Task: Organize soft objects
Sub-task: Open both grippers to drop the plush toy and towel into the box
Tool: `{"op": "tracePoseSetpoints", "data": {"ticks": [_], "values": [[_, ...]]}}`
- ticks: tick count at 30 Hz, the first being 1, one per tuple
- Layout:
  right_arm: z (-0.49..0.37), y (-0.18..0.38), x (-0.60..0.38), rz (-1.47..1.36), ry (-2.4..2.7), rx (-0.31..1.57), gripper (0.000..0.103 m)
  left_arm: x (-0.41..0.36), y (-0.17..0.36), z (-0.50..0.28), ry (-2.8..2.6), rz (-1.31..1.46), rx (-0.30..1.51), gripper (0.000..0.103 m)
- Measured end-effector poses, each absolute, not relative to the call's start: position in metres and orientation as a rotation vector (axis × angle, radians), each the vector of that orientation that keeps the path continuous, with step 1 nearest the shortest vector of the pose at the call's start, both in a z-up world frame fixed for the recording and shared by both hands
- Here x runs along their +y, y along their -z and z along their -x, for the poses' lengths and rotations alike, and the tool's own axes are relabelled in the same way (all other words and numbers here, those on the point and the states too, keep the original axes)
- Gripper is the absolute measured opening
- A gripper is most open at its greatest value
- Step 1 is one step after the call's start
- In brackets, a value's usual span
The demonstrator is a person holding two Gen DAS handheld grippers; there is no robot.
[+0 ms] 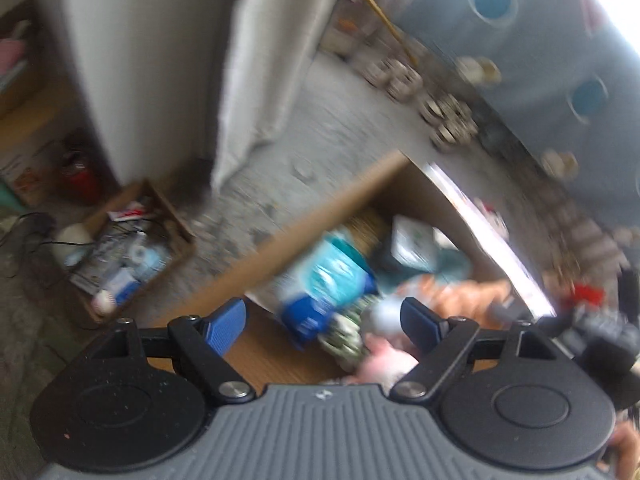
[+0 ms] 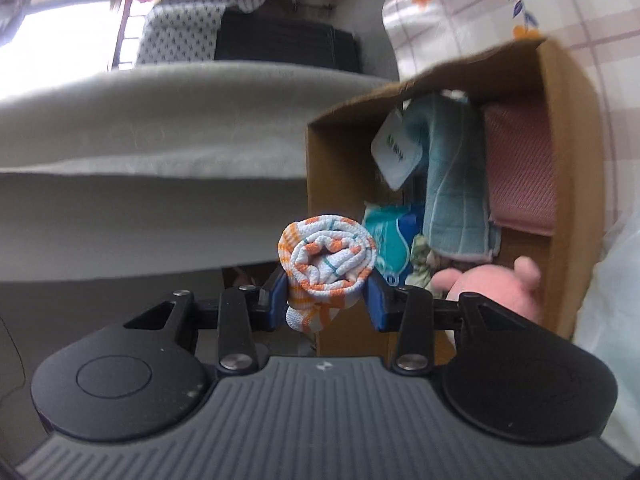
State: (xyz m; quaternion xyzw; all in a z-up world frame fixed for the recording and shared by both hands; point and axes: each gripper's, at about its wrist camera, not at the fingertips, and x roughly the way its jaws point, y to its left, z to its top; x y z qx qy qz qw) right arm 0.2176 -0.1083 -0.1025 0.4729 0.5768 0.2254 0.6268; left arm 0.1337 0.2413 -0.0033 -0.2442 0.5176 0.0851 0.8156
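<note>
My right gripper (image 2: 327, 300) is shut on a rolled white cloth with orange stripes (image 2: 326, 264), held just left of a cardboard box (image 2: 340, 172). The box holds a teal towel (image 2: 456, 200), a pink folded cloth (image 2: 520, 168), a blue-teal pack (image 2: 388, 240) and a pink plush toy (image 2: 492, 288). My left gripper (image 1: 324, 322) is open and empty above the same box (image 1: 320, 216); that view is blurred. The blue-teal pack (image 1: 328, 280), an orange cloth (image 1: 460, 296) and the pink plush (image 1: 388, 360) show between and beyond its fingers.
A grey mattress or cushion edge (image 2: 140, 132) lies left of the box. A checked floral sheet (image 2: 500, 12) is behind it. On the floor a smaller open box of clutter (image 1: 124, 252) sits at left, and rows of jars (image 1: 424, 96) line a blue wall.
</note>
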Motion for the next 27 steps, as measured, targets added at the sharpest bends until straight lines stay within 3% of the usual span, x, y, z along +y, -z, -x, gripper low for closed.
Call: {"op": "tracePoseSetpoints", "data": {"ticks": [8,17,22,27], "values": [[-0.215,0.147,0.019,-0.729,-0.636,1.586,0.039,0.295,0.005,-0.112,-0.299,0.579,1.071,0.085],[-0.202,0.191,0.114,-0.475,-0.676,1.689,0.040,0.314,0.019,-0.100,-0.329,0.576,1.078,0.085],[-0.207,0.209,0.116,-0.491,-0.623,1.705,0.047,0.315,0.022,-0.098,-0.339,0.578,1.079,0.085],[-0.206,0.202,0.095,-0.533,-0.620,1.690,0.066,0.307,0.017,-0.099,-0.343,0.546,1.069,0.085]]}}
